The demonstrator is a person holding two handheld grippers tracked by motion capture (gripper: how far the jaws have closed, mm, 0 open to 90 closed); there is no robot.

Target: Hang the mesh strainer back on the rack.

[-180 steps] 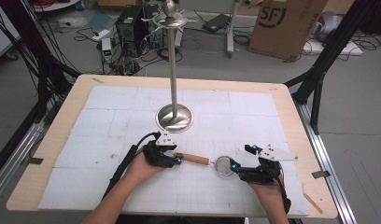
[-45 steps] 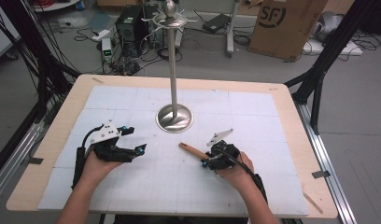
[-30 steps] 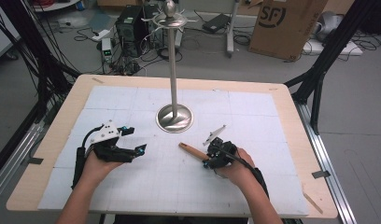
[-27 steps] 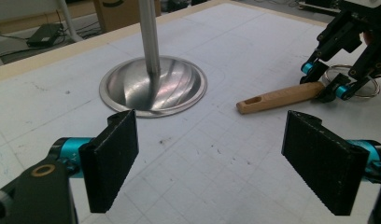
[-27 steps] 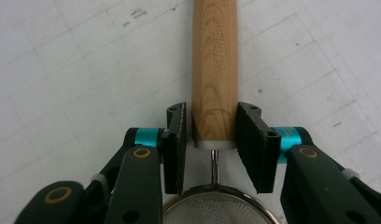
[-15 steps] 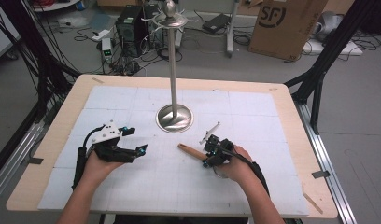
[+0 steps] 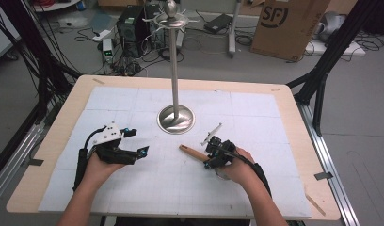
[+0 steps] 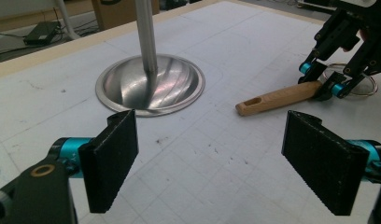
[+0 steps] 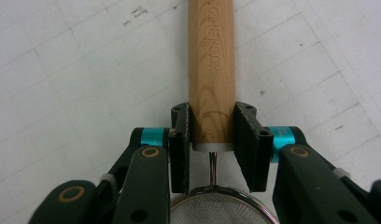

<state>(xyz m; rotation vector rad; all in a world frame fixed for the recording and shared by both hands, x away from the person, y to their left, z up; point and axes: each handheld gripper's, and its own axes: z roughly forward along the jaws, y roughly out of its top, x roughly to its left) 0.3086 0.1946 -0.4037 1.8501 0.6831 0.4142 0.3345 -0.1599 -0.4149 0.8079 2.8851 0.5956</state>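
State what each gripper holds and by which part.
Right gripper clamps the small wooden-handled mesh strainer at the handle's mesh end. Left gripper holds nothing, jaws open.

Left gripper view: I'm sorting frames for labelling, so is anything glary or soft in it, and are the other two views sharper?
Left gripper view: streaky reflections on the stand's metal base, and the near jaws look soft. Right gripper view: sharp, even light, the lettering on the wooden handle shows. High view: even light, soft shadows, but the right gripper is small, with little detail.

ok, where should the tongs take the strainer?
By the wooden handle, near its mesh end, coming from above with jaws across it. It lies flat on the table, round and narrow enough to fit; the right tongs already clamp there.
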